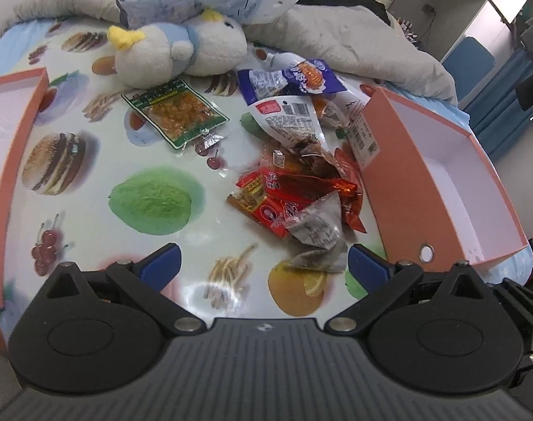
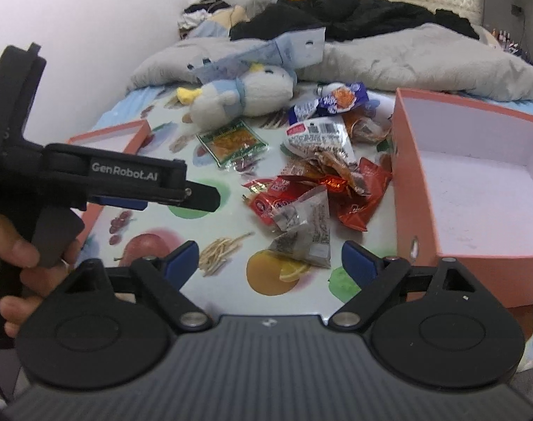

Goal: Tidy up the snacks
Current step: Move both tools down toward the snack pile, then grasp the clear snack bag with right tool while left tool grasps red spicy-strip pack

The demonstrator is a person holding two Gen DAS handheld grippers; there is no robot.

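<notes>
Snacks piled mid-cloth on the food-print tablecloth [image 1: 73,182], none boxed yet. We see our left gripper [image 1: 263,263] with jaws spread wide, nothing between the blue pads [image 1: 161,263]; it hovers low over the cloth, with a grey triangular sachet [image 1: 319,224] just ahead of the right pad. Our right gripper [image 2: 270,263] is likewise wide open and holding nothing, with another grey triangular sachet [image 2: 303,249] lying on the cloth between and just ahead of its fingertips, not touching either as far as we can tell. In the right wrist view the left gripper shows side-on at left, held in a hand [image 2: 17,256]. Main pile: red packets [image 1: 277,196] overlapping under the sachets, a white pouch with barcode [image 1: 291,115] behind them, a purple packet [image 1: 298,77] further back. A green-edged packet [image 1: 177,114] of orange pieces lies apart to the left, flat, just in front of a plush bird toy [image 1: 175,49] on its side. Pink box [image 1: 442,175] sits open to the right of the pile, white inside, near wall touching the red packets; nothing visible in it. Second pink box [image 1: 13,140] sits at the left edge, well apart from the pile; its inside is mostly out of frame. Grey blanket [image 1: 354,38] is bunched behind everything.
</notes>
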